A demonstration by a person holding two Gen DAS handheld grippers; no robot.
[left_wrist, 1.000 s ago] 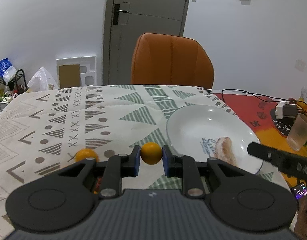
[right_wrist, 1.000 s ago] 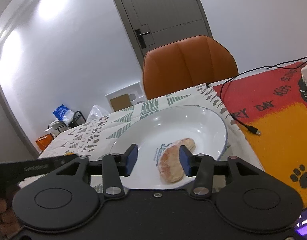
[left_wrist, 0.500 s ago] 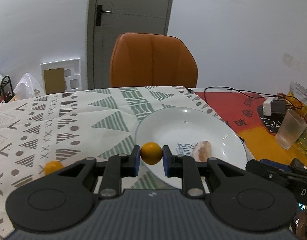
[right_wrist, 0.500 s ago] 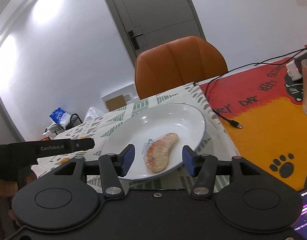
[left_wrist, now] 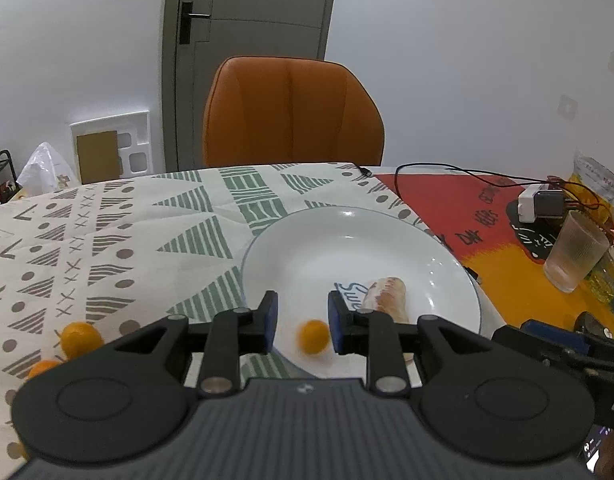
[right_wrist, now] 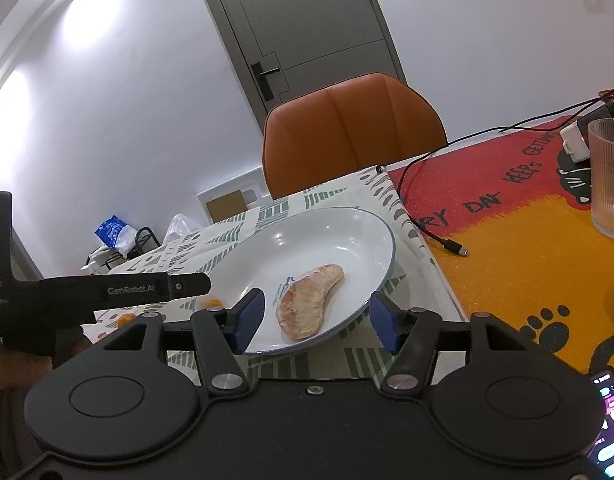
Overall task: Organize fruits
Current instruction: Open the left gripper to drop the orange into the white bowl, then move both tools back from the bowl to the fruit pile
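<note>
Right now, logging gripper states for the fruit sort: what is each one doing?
Left gripper: open, small orange blurred, loose below it.
Right gripper: open, holding nothing.

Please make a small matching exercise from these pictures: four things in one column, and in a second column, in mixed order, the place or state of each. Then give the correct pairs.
Things
1. small orange fruit
2. peeled fruit segment
3. ribbed plastic cup
4. left gripper

Places or states
A. stands on the red and orange mat
B. jaws open, holding nothing
C. blurred, below and between the open jaws, over the near part of the white plate
D. lies inside the plate, on its right part

Pairs: 1-C, 2-D, 3-A, 4-B
</note>
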